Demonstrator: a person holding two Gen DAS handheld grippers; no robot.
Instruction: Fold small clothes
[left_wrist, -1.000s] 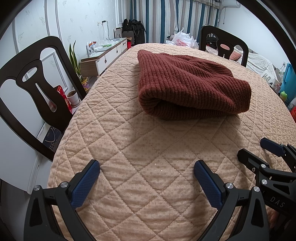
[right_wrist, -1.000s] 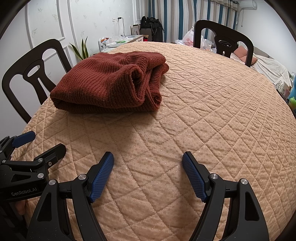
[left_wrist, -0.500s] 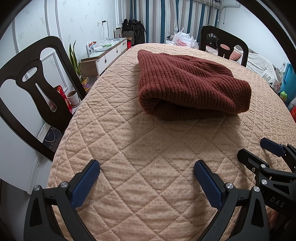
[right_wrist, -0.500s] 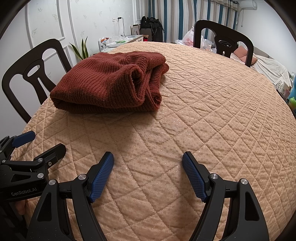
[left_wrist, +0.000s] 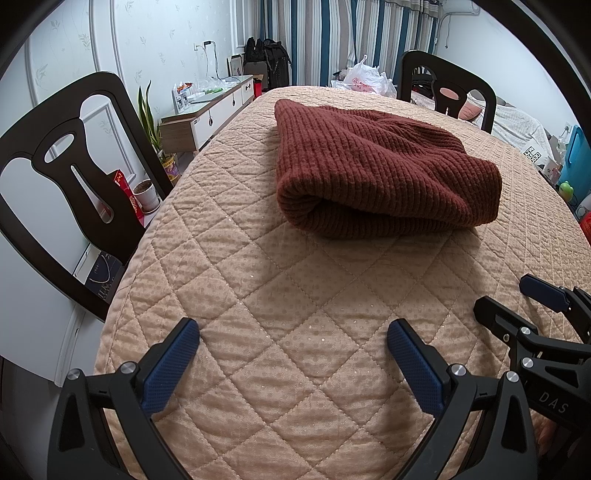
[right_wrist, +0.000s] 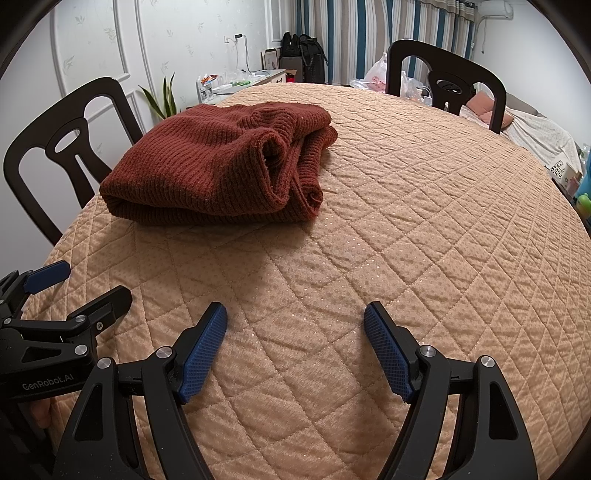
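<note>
A rust-brown ribbed knit sweater (left_wrist: 376, 173) lies folded into a thick bundle on the quilted tan tablecloth (left_wrist: 295, 295). In the right wrist view the sweater (right_wrist: 207, 173) sits at the left, its cuffs and folded edges facing right. My left gripper (left_wrist: 293, 360) is open and empty, low over the cloth near the table's front edge, well short of the sweater. My right gripper (right_wrist: 295, 347) is open and empty beside it. The right gripper shows in the left wrist view (left_wrist: 517, 302), and the left gripper shows in the right wrist view (right_wrist: 77, 288).
Dark wooden chairs stand at the table's left (left_wrist: 74, 177) and far side (left_wrist: 447, 85). A low white cabinet (left_wrist: 207, 114) and a potted plant (left_wrist: 147, 147) stand by the left wall. Bags and striped curtains are behind the table.
</note>
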